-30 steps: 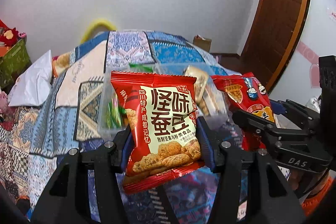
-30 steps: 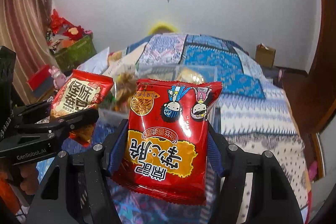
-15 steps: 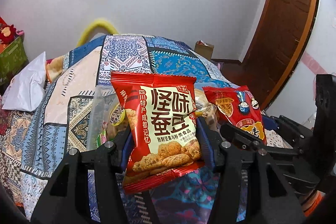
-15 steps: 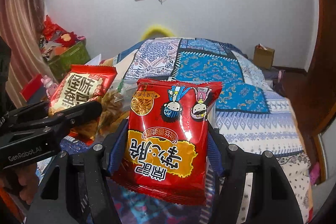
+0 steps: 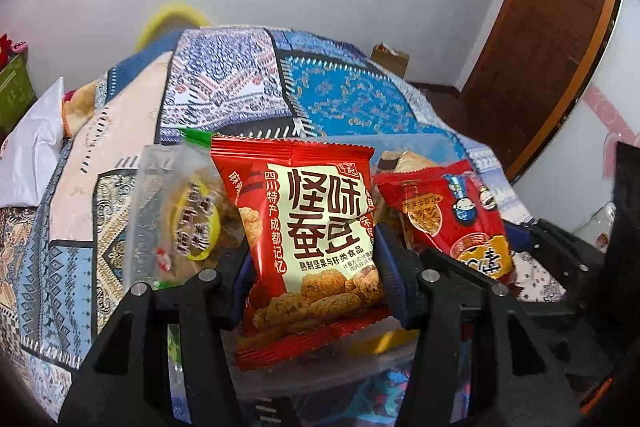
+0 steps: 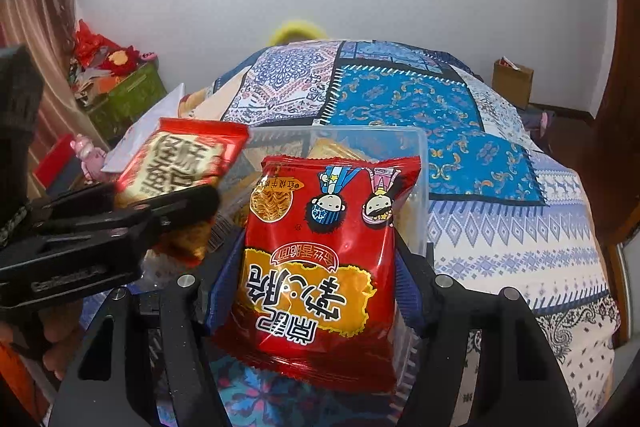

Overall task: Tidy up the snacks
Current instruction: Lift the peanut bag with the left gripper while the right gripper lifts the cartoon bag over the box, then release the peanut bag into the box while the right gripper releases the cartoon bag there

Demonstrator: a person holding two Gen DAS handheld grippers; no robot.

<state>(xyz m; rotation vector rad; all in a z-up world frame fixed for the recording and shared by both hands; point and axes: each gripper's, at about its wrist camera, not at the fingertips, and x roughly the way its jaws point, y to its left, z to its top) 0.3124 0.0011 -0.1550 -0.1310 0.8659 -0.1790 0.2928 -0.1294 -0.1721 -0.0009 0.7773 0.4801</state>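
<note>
Left hand-held gripper (image 5: pixel 314 267): pinching a red-and-cream bean snack packet (image 5: pixel 304 239) by its sides, held upright over a clear plastic box (image 6: pixel 416 163). Right hand-held gripper (image 6: pixel 316 279): clamped on a red noodle snack packet (image 6: pixel 320 251), print upside down, over the same box. Box itself on a patchwork bedspread (image 6: pixel 500 219), mostly hidden behind both packets; only far rim and right wall clear. Inside, a clear bag with a yellow label (image 5: pixel 188 219) and tan wrappers, contents hard to read. Lower packet edges cut off by the fingers.
</note>
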